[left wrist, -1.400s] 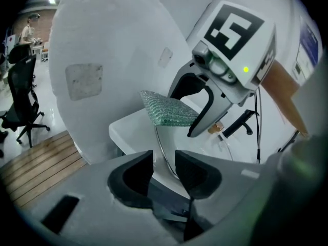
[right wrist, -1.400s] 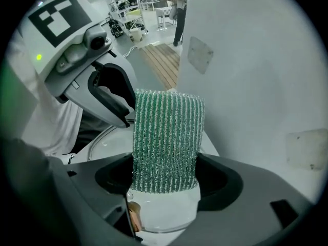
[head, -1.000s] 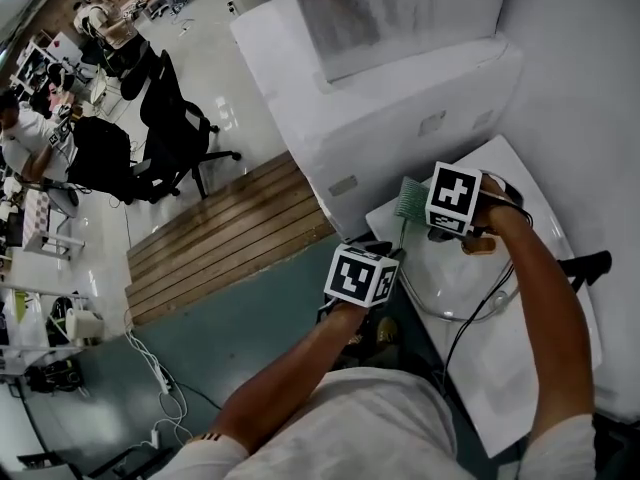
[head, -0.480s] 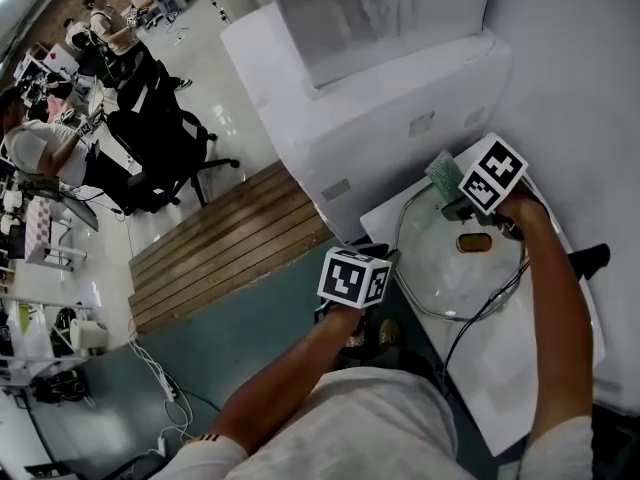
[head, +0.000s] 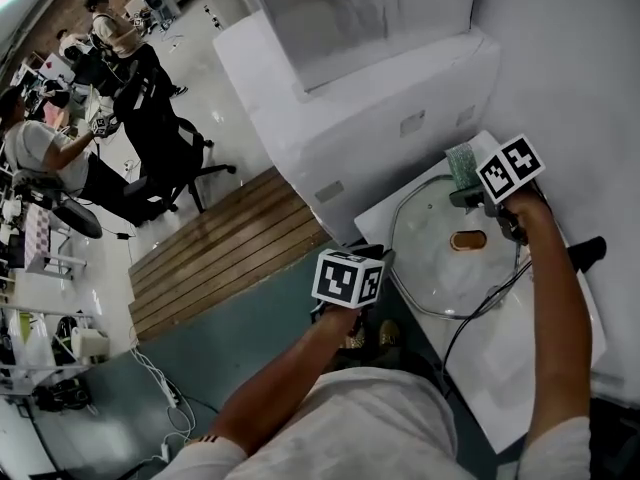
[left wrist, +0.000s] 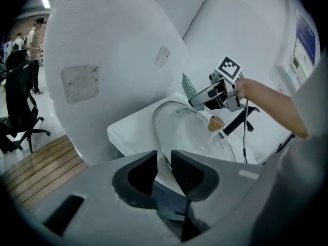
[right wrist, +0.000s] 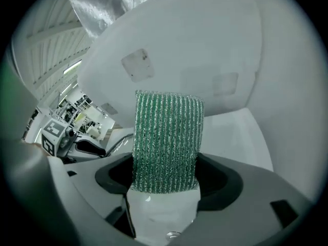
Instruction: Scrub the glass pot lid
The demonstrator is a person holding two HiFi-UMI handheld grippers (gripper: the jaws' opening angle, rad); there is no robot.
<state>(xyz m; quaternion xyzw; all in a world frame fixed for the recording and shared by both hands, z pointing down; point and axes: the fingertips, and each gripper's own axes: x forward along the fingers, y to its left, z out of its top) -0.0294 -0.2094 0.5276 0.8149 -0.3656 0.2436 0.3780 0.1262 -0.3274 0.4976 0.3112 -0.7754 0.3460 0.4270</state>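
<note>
Lid position: glass pot lid (head: 450, 263) lies dome-up on the white board (head: 520, 368), brass-coloured knob (head: 467, 239) on top. The board sits just in front of the white block (head: 380, 98) on the far side.

Left side: your left gripper (left wrist: 164, 160) sits at the lid's near-left edge. Its jaws have just been closing, and the lid's metal rim runs up between them. A pale gap shows between the rim and the left pad (left wrist: 142, 170), so the rim is not clamped. Entered as released.

Right side: your right gripper (right wrist: 166, 176) is clenched on the green scouring pad (right wrist: 168, 142), which stands out past the jaw tips. In the head view the pad is at the lid's far rim, beyond the knob. Contact with the glass: cannot tell. A black cable (head: 487, 303) crosses the lid's near-right part.
</note>
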